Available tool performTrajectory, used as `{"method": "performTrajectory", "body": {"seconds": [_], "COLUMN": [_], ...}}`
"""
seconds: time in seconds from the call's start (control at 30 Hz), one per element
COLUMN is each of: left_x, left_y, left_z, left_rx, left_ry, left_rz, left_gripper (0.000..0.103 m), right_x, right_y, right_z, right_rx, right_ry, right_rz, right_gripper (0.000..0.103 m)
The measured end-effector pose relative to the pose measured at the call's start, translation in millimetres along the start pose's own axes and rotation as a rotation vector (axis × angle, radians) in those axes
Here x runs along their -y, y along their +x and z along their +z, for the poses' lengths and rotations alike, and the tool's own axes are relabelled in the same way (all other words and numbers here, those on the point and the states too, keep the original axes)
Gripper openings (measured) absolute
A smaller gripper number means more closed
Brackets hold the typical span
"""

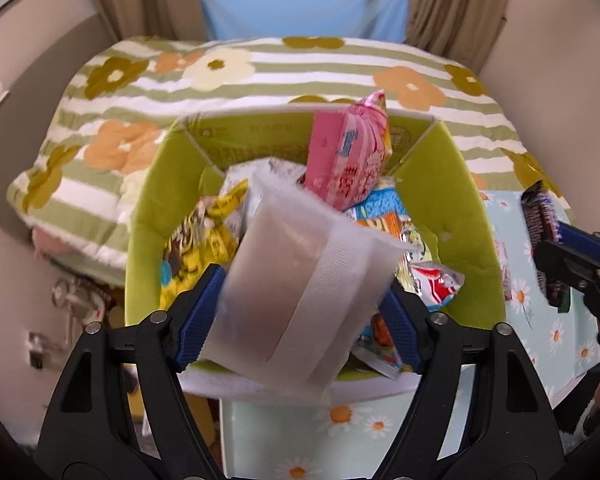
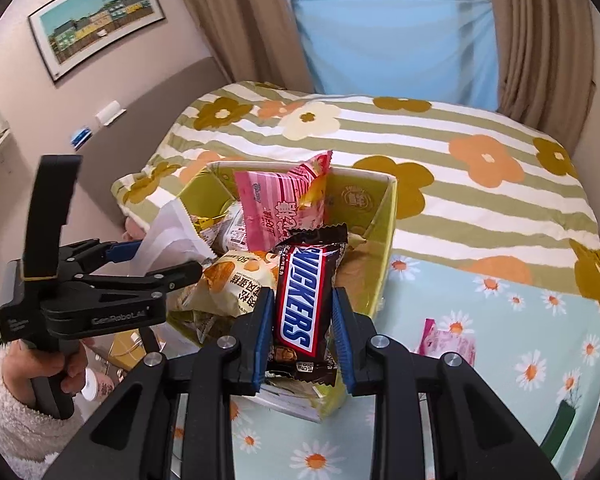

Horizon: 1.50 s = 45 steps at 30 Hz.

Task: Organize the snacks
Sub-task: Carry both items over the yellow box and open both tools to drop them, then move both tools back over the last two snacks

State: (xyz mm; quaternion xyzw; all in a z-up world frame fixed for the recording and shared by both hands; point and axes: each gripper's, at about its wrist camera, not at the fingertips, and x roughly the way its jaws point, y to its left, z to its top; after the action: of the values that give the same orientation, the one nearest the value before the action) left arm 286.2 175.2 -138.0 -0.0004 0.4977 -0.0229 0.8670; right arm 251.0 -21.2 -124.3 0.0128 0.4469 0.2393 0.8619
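A green cardboard box (image 1: 452,208) (image 2: 384,236) stands on the table and holds several snack packets, with a pink packet (image 1: 348,156) (image 2: 280,208) upright at the back. My left gripper (image 1: 300,312) is shut on a translucent white packet (image 1: 300,292) above the box's near side; it also shows in the right wrist view (image 2: 168,236). My right gripper (image 2: 302,336) is shut on a Snickers bar (image 2: 304,300) over the box's near right edge. In the left wrist view the right gripper (image 1: 560,240) with the bar (image 1: 540,216) is at the right.
A light blue daisy tablecloth (image 2: 500,340) covers the table. A small pink packet (image 2: 448,344) lies on it right of the box. A bed with a striped floral quilt (image 2: 440,152) lies behind the box. Curtains (image 2: 540,40) hang at the window.
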Motion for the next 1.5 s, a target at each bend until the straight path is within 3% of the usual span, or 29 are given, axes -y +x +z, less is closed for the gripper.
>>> {"method": "performTrajectory", "body": {"seconds": [0.03,0.07,0.1,0.4,0.63,0.67,0.73,0.8,1.27,1.5], "left_x": [0.1,-1.7,-2.5,-7.1,-12.2,-13.1,-14.6,-15.1,-1.5,44.0], "left_y": [-1.3,-2.2,-3.8,-8.5,-15.6,-16.4,-18.1,-19.2,-29.0,-31.5], "left_z": [0.3,0.7,0.7,-19.2,-27.0,-28.5,-32.1,-35.3,-46.8,-46.8], "left_rx": [0.007,0.016,0.029,0.04,0.056,0.054,0.055,0.054,0.092,0.106], "left_ry": [0.01,0.016,0.023,0.074,0.024,0.017,0.014,0.014,0.038,0.147], "left_rz": [-0.02,-0.031,-0.031,-0.005,0.011,0.007,0.008,0.021,-0.059,-0.127], "left_gripper": [0.084,0.097,0.103,0.103,0.103,0.103,0.103,0.103,0.103,0.103], "right_x": [0.0,-0.9,-1.7,-8.4,-7.9,-7.7,-7.4,-6.8,-7.2,19.0], "right_y": [1.9,3.8,5.8,20.0,45.3,49.4,50.2,44.5,7.1,-22.9], "right_z": [-0.1,-1.2,-2.2,-13.1,-9.7,-10.0,-12.4,-16.6,-40.8,-64.2], "right_rx": [-0.002,-0.005,-0.008,-0.063,-0.138,-0.153,-0.148,-0.117,-0.024,0.006], "right_ry": [0.011,0.024,0.038,0.093,0.087,0.09,0.098,0.104,0.14,0.242], "right_rz": [-0.008,-0.017,-0.026,-0.054,-0.012,-0.022,-0.037,-0.014,-0.081,-0.143], "right_gripper": [0.026,0.026,0.026,0.026,0.028,0.033,0.079,0.095,0.095,0.095]}}
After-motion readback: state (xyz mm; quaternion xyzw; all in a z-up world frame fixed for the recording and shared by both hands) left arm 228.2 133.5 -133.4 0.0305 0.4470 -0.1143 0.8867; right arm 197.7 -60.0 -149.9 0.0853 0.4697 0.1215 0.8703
